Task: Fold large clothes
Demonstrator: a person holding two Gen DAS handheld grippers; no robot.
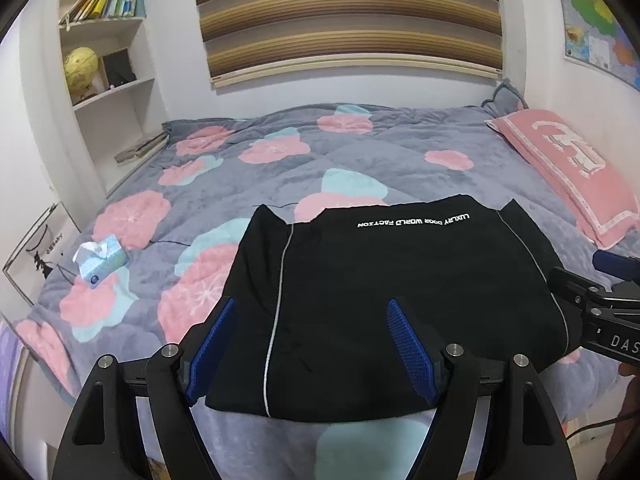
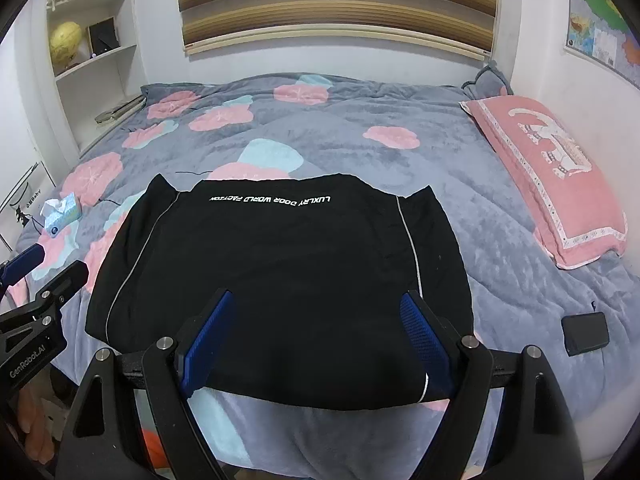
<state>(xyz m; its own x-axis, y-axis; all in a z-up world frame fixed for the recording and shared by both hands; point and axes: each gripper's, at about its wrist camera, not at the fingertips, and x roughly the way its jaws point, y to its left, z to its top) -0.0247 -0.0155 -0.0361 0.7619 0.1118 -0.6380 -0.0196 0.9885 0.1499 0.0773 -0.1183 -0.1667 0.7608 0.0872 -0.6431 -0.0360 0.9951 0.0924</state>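
Observation:
A black garment (image 1: pixel 384 300) with white lettering and thin grey piping lies folded into a rough rectangle near the front edge of the bed; the right wrist view shows the same garment (image 2: pixel 288 280). My left gripper (image 1: pixel 312 304) hovers over its near left part, jaws open, blue pads (image 1: pixel 216 340) empty. My right gripper (image 2: pixel 316 300) hangs over the near right part, also open with nothing between its pads (image 2: pixel 424 336). Each view catches the other gripper at its edge: the right gripper (image 1: pixel 600 304), the left gripper (image 2: pixel 36 280).
The bed carries a grey quilt (image 1: pixel 360 152) with pink and teal flowers. A pink pillow (image 2: pixel 552 176) lies at the right, a tissue box (image 1: pixel 102 260) at the left, a small black case (image 2: pixel 585 334) near the right front. A bookshelf (image 1: pixel 104 40) stands at the left wall.

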